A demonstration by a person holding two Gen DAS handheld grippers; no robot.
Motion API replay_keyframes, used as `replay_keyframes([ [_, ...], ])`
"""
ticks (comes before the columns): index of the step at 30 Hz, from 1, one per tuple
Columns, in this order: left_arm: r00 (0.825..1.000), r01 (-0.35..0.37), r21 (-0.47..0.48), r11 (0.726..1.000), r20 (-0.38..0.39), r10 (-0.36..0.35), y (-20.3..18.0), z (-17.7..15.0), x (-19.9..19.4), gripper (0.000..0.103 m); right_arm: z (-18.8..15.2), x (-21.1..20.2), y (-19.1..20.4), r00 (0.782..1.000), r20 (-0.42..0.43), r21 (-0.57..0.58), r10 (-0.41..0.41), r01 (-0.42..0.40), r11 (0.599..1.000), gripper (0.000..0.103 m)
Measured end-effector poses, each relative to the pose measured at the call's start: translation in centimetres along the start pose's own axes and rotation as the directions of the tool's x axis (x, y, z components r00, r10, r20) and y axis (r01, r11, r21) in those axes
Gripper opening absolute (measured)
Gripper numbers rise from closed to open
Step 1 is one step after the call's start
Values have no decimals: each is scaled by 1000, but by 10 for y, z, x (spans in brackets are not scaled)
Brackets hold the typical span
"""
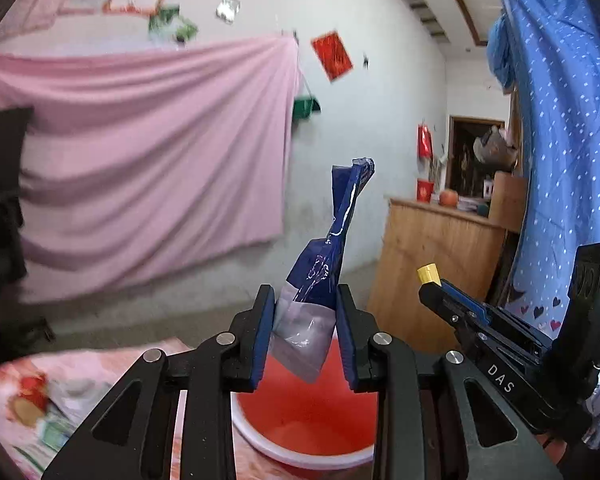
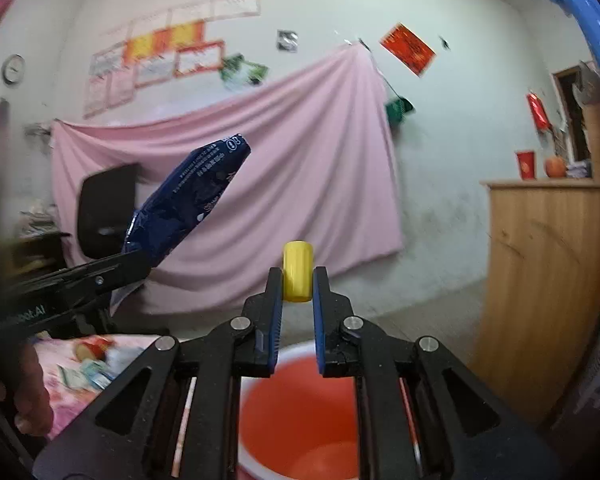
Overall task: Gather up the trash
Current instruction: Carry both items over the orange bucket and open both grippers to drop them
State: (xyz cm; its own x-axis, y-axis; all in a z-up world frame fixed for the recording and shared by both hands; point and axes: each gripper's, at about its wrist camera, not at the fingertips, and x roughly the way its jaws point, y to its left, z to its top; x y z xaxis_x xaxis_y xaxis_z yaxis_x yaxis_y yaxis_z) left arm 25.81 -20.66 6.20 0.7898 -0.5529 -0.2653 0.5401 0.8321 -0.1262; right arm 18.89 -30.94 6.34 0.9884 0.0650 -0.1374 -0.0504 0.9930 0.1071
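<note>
Two trash items held: blue wrapper [image 1: 324, 276] pinched in left gripper [image 1: 306, 320], fingers closed on its pale lower end, frame centre; yellow cap [image 2: 297, 272] squeezed between nearly shut fingers of right gripper [image 2: 297, 292]. Both above red bucket [image 1: 300, 412] at bottom centre. Right view alone shows wall clock [image 2: 13, 69] upper left; left view, blue dotted cloth [image 1: 560, 120] at right.
</note>
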Motion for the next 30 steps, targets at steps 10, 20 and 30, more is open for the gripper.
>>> replay_keyframes([
  [10,955,-51,-137,989,-298,8,10,-28,80,26,-39,39,-43,961,-272,96,-51,80,992,37],
  [20,900,-95,-181,979,-436,7,12,-52,109,26,-62,57,-58,918,-393,115,-58,111,987,38],
  [30,893,-122,-226,967,-450,8,22,-45,99,36,-59,66,-63,901,-429,104,-70,126,987,43],
])
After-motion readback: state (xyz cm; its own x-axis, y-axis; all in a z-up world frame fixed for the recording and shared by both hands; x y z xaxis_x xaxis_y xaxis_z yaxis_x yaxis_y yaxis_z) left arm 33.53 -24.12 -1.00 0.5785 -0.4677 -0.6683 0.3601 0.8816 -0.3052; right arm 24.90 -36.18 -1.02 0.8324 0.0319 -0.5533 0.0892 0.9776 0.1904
